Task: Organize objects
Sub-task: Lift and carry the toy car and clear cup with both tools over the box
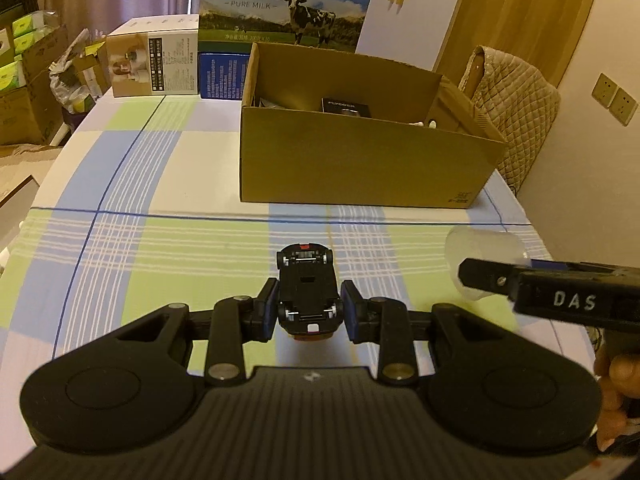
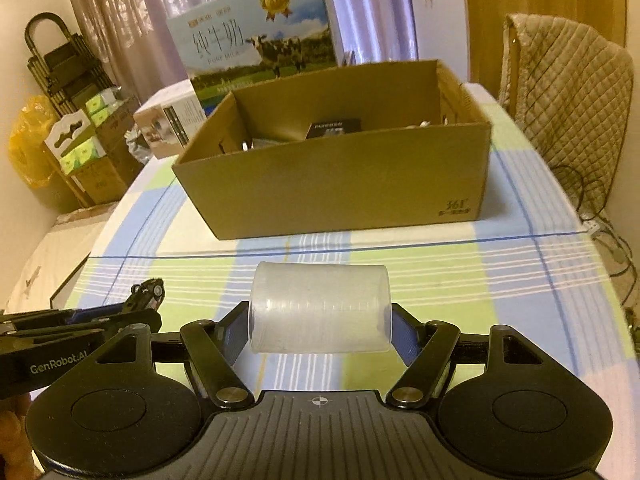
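left tongs [image 1: 309, 305] clamped on upside-down toy car [image 1: 308, 286], right tongs [image 2: 319, 326] squeezing clear plastic cup [image 2: 319, 307], cardboard box [image 2: 336, 184] ahead on desk [image 2: 460, 280]

"PURE MILK" stands on the milk carton [image 1: 288, 4], "DAS" on the right claw [image 1: 480, 276], "GenRobot.AI" on the left claw [image 2: 132, 316].

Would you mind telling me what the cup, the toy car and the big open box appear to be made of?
Cup: likely frosted translucent plastic; the tablecloth shows faintly through it. Toy car: underside looks like matte black moulded plastic; the body material is hidden. Box: plain brown cardboard, matte, with raw cut edges.
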Motion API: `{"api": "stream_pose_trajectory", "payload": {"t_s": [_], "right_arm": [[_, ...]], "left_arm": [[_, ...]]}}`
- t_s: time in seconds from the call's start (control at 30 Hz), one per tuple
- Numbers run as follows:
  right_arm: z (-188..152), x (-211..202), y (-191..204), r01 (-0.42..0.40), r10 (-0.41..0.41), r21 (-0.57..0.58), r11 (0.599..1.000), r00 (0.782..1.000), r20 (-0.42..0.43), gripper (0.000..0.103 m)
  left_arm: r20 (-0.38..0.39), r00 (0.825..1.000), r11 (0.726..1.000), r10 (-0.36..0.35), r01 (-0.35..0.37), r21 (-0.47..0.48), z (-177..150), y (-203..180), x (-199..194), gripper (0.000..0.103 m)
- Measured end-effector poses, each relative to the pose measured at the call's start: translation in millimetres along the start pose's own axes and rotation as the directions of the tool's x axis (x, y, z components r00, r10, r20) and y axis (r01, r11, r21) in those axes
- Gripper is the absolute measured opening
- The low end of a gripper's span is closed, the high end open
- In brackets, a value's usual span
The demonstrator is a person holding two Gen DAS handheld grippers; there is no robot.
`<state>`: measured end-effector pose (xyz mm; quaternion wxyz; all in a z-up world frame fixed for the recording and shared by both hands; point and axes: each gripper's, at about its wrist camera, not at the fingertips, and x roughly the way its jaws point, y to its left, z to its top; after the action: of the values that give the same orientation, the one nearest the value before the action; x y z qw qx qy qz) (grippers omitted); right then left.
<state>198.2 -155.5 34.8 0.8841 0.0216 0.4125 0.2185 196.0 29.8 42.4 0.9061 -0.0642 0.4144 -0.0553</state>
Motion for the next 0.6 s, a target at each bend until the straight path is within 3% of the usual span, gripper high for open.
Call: {"api": "stream_pose_trajectory", "payload": {"t_s": [0.23, 0.6], "right_arm": [[-1.6, -33.5, -4.5, 0.01, -0.01, -0.006, 1.0, 0.999, 0.038, 0.069], [-6.8, -54.1, -9.1, 0.012, -0.012, 0.001, 1.0, 0.998, 0.054, 0.069]], "left_arm": [[0.015, 1.0, 1.0, -0.001, 0.001, 0.007, -8.3, -16.0, -25.7, 0.027], [0.031, 1.0, 0.999, -0.006, 0.005, 0.031, -7.6, -32.5, -42.9, 0.027]]}}
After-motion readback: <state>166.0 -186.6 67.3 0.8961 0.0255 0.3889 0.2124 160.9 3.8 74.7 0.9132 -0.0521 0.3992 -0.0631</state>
